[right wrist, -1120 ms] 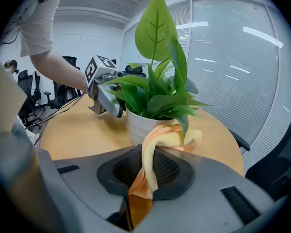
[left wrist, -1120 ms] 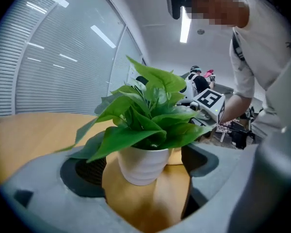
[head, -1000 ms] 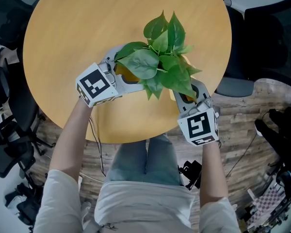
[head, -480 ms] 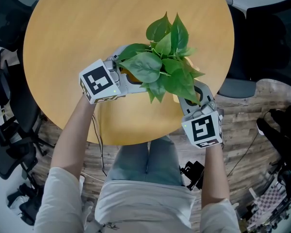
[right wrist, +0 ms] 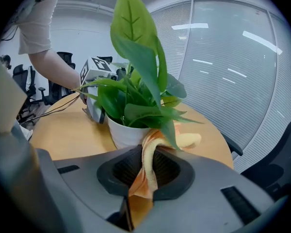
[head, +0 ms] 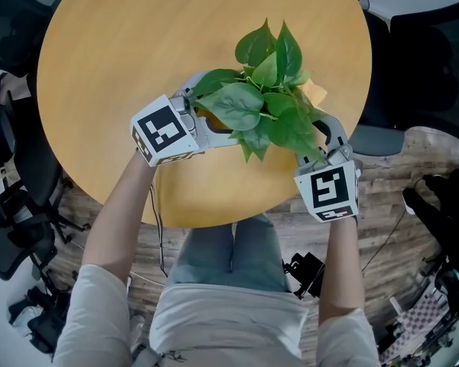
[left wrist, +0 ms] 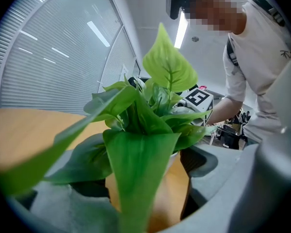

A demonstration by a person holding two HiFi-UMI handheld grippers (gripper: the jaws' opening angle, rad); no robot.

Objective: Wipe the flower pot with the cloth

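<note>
Both jaws of the left hand-held gripper (head: 206,115) clasped the white flower pot (right wrist: 123,132) on the round bench (head: 122,44); the right hand-held gripper (head: 312,138) pinched an orange cloth (right wrist: 148,174) pressed against the pot's side, beneath its leaves (head: 264,102).

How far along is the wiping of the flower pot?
Done: the right gripper grips the cloth; the left gripper holds the pot. In hand: cloth lies against the pot's side. Left: the rest of the wiping; how much is clean cannot be told.

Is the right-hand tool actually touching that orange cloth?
Touching: the right gripper view shows the right gripper pinching the cloth between its fingers.
</note>
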